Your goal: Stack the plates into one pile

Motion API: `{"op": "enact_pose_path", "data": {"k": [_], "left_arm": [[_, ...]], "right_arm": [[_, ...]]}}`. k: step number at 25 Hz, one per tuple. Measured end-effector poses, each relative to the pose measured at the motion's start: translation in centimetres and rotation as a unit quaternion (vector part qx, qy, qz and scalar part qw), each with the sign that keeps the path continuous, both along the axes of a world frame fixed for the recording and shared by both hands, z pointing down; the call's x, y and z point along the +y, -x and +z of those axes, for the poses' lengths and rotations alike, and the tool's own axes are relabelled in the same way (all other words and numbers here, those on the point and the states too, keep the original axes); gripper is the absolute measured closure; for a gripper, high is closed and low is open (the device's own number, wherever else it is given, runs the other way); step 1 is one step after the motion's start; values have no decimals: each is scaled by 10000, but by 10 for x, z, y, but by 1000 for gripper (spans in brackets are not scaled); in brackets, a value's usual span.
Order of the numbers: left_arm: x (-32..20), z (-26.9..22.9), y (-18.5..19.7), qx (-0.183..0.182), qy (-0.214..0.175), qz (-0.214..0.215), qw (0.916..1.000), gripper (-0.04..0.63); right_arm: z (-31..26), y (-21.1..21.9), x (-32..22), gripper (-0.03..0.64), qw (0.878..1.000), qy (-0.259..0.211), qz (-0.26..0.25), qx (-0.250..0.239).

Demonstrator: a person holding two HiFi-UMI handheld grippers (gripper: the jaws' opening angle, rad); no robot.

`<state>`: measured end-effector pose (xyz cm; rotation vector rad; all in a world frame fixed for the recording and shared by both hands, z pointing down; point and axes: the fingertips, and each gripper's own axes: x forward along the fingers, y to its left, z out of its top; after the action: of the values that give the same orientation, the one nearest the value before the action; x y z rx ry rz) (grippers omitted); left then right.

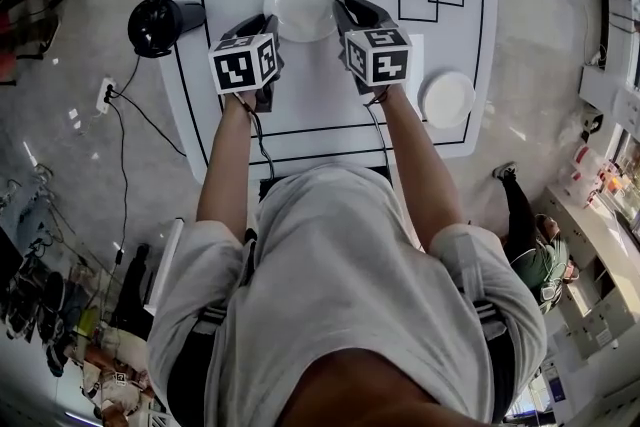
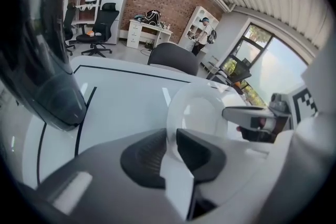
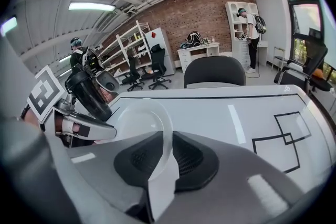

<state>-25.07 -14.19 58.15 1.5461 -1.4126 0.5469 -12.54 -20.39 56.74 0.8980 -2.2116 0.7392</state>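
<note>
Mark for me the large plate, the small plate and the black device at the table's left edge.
large plate point(image 1: 303, 5): head view, centre of its well.
small plate point(image 1: 447, 98): head view, its middle.
black device point(image 1: 155, 23): head view, top of its body.

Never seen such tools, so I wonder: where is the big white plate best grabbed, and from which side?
By its thin rim, coming from the person's near side. The large plate is wide and shallow, so only the rim suits a narrow pinch. The left tongs and the right tongs now pinch it that way, one on each side.
</note>
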Motion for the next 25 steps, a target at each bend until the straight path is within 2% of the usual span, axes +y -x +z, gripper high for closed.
{"op": "enact_pose_path", "data": {"k": [15, 25], "left_arm": [[16, -32, -6, -154, -271, 17, 9995, 548], [25, -42, -40, -172, -357, 280, 9988, 548]], "right_arm": [[-38, -10, 21, 572, 9992, -391, -28, -79], [-49, -46, 34, 571, 9987, -489, 146, -34]]}}
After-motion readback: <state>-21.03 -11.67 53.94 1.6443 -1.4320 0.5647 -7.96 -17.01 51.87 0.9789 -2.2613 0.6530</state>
